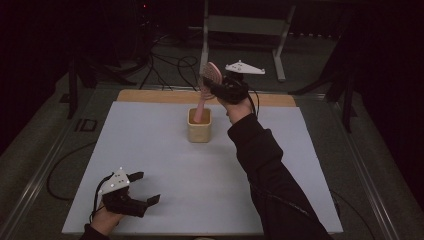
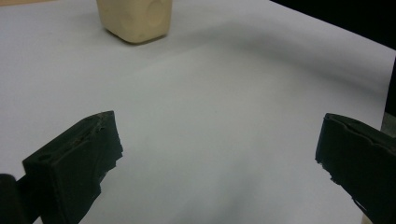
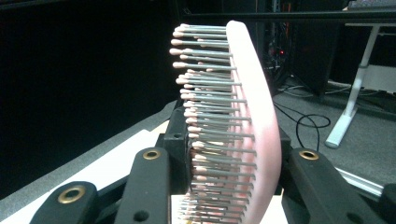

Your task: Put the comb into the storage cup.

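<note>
A pink hairbrush stands almost upright, its handle reaching down into a cream square cup near the table's far middle. My right gripper is shut on the brush head. In the right gripper view the pink hairbrush sits edge-on between the jaws, grey bristles pointing left. My left gripper rests at the table's near left corner, open and empty. The left gripper view shows its wide jaws around my left gripper over bare white tabletop, with the cream cup far ahead.
The white tabletop has a wooden strip along its far edge. Behind the table stand a grey desk frame and loose cables on the dark floor. A dark sleeve crosses the table's right half.
</note>
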Demonstrator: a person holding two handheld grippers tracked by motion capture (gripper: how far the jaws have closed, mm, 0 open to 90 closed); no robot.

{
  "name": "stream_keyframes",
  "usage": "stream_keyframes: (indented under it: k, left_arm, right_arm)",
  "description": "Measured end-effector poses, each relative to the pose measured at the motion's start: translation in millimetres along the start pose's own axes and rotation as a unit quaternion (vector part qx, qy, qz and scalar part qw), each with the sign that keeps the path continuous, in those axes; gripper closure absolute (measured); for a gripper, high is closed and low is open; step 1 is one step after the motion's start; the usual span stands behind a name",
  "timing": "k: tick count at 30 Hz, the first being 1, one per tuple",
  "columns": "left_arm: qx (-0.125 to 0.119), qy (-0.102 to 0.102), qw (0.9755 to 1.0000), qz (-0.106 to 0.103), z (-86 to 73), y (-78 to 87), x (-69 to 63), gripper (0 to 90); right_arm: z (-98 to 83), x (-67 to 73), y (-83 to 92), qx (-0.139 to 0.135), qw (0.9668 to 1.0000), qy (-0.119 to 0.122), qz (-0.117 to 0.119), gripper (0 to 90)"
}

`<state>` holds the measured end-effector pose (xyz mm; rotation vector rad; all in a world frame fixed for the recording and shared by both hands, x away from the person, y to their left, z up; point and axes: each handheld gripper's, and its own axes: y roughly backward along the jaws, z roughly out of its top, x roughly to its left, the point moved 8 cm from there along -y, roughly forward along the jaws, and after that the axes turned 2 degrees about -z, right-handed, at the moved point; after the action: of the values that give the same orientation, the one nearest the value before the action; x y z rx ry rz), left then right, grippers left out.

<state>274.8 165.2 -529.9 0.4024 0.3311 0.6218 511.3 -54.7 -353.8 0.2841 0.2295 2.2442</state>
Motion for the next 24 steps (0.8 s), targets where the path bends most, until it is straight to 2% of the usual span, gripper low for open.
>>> stream_keyframes:
  k: [24]
  left_arm:
    - [-0.001, -0.004, 1.0000, 0.000, 0.5, 0.7, -1.6, 0.4]
  right_arm:
    - [-31.6, -3.5, -14.7, 0.025, 0.9996, -0.013, 0.005, 64.7]
